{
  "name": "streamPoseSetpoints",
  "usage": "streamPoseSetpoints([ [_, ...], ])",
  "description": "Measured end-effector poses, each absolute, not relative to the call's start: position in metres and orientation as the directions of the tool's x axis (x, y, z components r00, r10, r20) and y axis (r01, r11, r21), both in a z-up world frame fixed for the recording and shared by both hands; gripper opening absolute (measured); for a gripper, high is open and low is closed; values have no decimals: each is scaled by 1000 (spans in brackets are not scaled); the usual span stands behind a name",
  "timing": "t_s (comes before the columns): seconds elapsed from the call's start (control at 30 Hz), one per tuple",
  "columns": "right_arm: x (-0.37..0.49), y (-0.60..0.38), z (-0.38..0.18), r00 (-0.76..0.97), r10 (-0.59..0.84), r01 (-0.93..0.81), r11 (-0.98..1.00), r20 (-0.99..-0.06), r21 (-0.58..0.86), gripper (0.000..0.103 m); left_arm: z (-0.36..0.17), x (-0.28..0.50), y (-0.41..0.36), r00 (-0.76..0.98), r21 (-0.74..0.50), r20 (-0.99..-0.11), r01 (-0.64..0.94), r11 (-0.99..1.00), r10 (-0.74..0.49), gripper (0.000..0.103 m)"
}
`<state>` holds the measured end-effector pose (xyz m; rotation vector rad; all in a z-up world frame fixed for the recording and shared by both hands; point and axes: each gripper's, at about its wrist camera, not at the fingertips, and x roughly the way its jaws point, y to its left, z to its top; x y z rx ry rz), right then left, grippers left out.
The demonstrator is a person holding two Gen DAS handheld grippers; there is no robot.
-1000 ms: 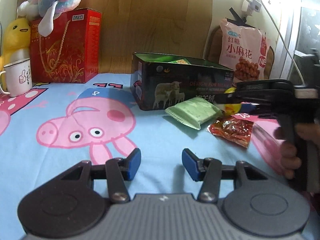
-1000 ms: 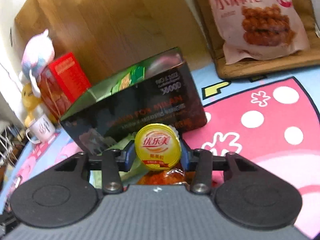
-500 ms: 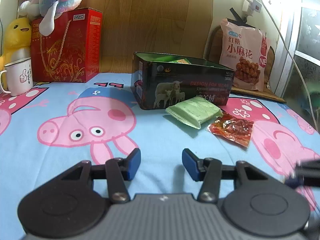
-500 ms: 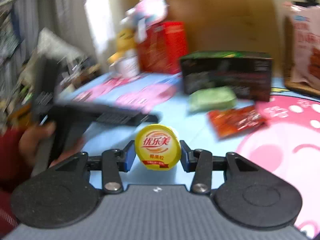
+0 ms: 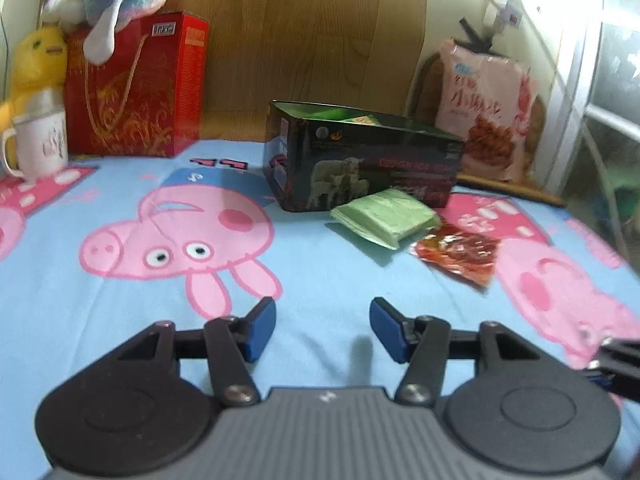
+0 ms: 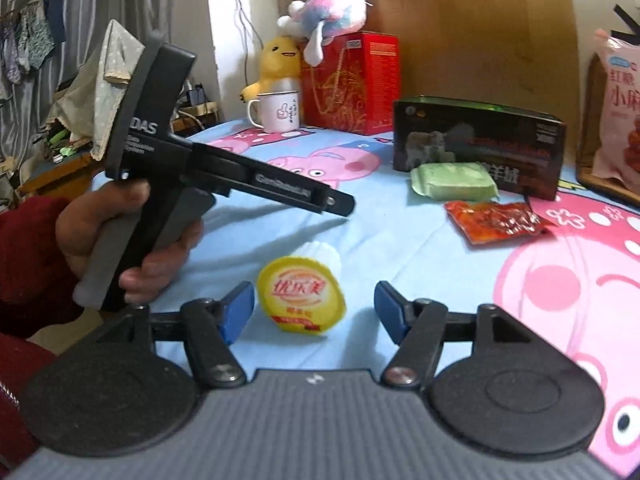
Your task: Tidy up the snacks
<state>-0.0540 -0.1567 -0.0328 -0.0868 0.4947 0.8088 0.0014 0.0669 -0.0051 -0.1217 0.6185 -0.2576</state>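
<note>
Yellow-lidded jelly cup (image 6: 302, 300) now lies on its side on the tablecloth (image 6: 400, 248), released from my right gripper (image 6: 314, 312); my left gripper (image 5: 322, 330) stays spread, empty.

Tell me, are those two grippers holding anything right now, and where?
Nothing is held. The right gripper is open, the yellow jelly cup lying on its side between its fingers. The left gripper is open over bare cloth.
</note>
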Motion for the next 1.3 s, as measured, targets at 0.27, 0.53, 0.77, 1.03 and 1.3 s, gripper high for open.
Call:
streamPoseSetpoints([
  [0.27,-62,-157,-34,564,681,-725,679,-466,114,68,-7,-19,77,675,-460,-463,371,807,-575,53],
  [0.53,-56,-166,-29,650,608,-658,751,-457,64,53,-4,-38,59,592,-485,-462,454,747,-660,48],
  [0.77,-65,-169,-28,626,637,-683,726,-450,77,54,-3,-50,63,591,-511,-459,434,742,-663,52],
  [1.03,-67,-158,-30,597,659,-710,700,-458,82,54,-1,-57,72,592,-524,-451,431,735,-668,49],
  [1.3,-66,-153,-32,593,657,-706,702,-465,93,54,-6,-50,71,553,-571,-443,432,698,-705,50],
])
